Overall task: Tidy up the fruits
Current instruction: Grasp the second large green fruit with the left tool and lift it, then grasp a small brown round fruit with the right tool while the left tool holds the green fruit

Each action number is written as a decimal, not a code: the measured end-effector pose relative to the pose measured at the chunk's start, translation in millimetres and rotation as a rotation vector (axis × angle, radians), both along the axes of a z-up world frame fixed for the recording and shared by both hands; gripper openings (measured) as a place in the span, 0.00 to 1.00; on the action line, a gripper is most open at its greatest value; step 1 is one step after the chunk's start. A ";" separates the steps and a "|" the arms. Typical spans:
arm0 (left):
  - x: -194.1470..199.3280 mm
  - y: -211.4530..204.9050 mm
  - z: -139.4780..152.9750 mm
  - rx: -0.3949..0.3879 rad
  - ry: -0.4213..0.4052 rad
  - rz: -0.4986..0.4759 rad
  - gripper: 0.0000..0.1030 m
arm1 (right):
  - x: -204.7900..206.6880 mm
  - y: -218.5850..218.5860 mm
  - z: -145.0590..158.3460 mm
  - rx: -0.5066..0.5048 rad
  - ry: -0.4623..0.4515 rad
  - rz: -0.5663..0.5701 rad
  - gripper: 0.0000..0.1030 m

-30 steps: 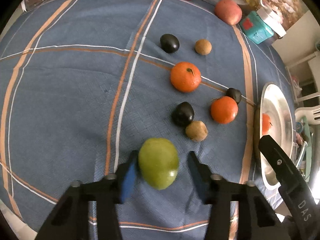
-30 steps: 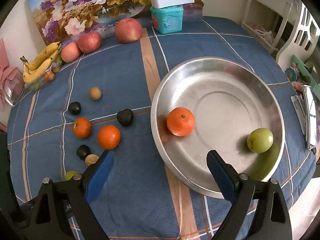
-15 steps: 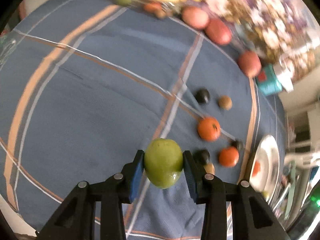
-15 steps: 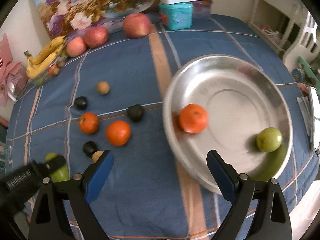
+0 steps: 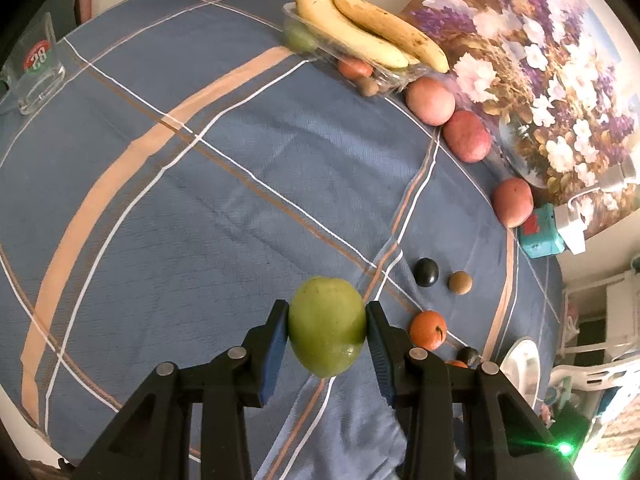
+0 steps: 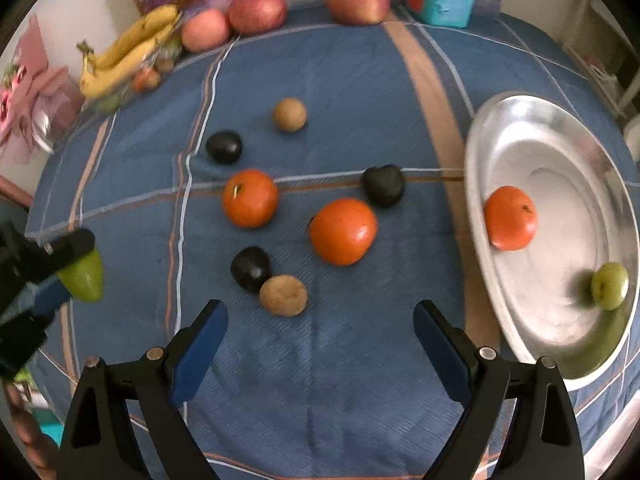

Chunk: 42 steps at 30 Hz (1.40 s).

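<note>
A green fruit (image 5: 326,326) is held between the blue pads of the left gripper (image 5: 326,330), clear of the blue plaid tablecloth (image 5: 200,200). The pads are seen pressed against both flanks of the fruit. From the right wrist view the same fruit is seen at the far left, well apart from the metal tray (image 6: 472,168).

The right gripper (image 6: 320,328) is held with its fingers spread wide and nothing between them, above the loose fruit; a brown fruit (image 6: 283,295) lies just beyond the gap.

Placed in the tray so far: one orange (image 6: 510,218) and one green fruit (image 6: 610,286). No other items are seen in it.

Left on the cloth: two oranges (image 6: 250,198) (image 6: 343,231), three dark fruits (image 6: 223,146) (image 6: 383,185) (image 6: 251,269), the brown fruit named above, touching the nearest dark one, and a second brown fruit (image 6: 289,114). Three red apples (image 5: 466,136) are lined along the far edge, and bananas (image 5: 368,32) rest on a clear container (image 5: 344,60) holding small fruit. Whether these are to be moved cannot be determined.

Assessment: the task is judged to be at an early stage. Two pieces are delivered, a third is in transit, and at least seven loose pieces remain. The held fruit is yet to be carried across the cloth to the tray.
</note>
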<state>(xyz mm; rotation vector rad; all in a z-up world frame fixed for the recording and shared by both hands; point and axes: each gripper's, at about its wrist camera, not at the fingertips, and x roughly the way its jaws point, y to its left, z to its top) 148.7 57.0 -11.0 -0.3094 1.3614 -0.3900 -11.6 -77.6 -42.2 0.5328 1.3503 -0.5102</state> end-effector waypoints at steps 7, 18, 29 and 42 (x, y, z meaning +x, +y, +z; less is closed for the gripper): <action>4.3 -1.9 -4.7 -0.002 0.014 0.001 0.40 | 10.7 -2.5 -21.3 -0.030 0.071 0.031 0.91; 7.0 -4.2 -16.7 0.032 0.038 0.001 0.40 | 30.5 -9.0 -34.0 -0.062 0.078 0.075 1.00; 6.4 -6.9 -18.9 0.026 0.048 -0.009 0.40 | 42.3 -6.4 -13.1 -0.081 0.010 0.155 0.62; 6.5 -7.5 -19.0 0.027 0.045 -0.016 0.40 | 39.2 -5.5 12.5 -0.014 -0.124 0.169 0.25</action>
